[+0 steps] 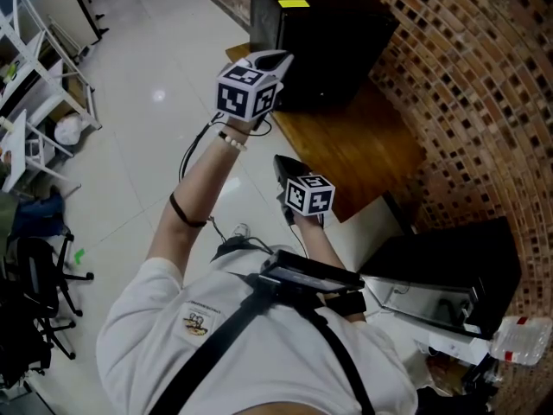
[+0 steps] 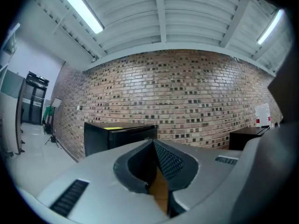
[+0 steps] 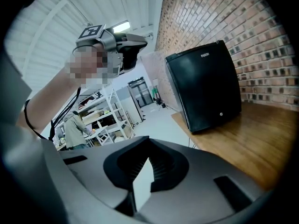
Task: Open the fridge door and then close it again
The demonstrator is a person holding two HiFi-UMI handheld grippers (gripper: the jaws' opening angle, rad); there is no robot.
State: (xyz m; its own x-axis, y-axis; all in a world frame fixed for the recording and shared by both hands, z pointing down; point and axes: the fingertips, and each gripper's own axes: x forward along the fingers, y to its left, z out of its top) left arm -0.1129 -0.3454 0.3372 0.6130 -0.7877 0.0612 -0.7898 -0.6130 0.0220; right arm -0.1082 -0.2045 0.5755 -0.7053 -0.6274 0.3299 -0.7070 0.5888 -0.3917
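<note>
The black mini fridge [image 1: 333,37] stands on a low wooden platform [image 1: 367,150] against the brick wall, its door closed. In the right gripper view the fridge [image 3: 205,85] shows its flat front face with a small lock. My left gripper [image 1: 278,58] is raised high, level, shut and empty, short of the fridge's near side; its own view shows the shut tips [image 2: 153,142] aimed at the fridge [image 2: 119,135]. My right gripper [image 1: 282,162] hangs lower over the platform's edge, shut with nothing in it [image 3: 148,152]. The left gripper [image 3: 135,42] also shows in the right gripper view.
A second black appliance [image 1: 449,271] sits at the lower right, with a plastic bottle [image 1: 521,335] beside it. White shelving [image 1: 34,85] and an office chair [image 1: 39,292] stand at the left on the tiled floor. A person [image 3: 74,129] stands far back by the shelves.
</note>
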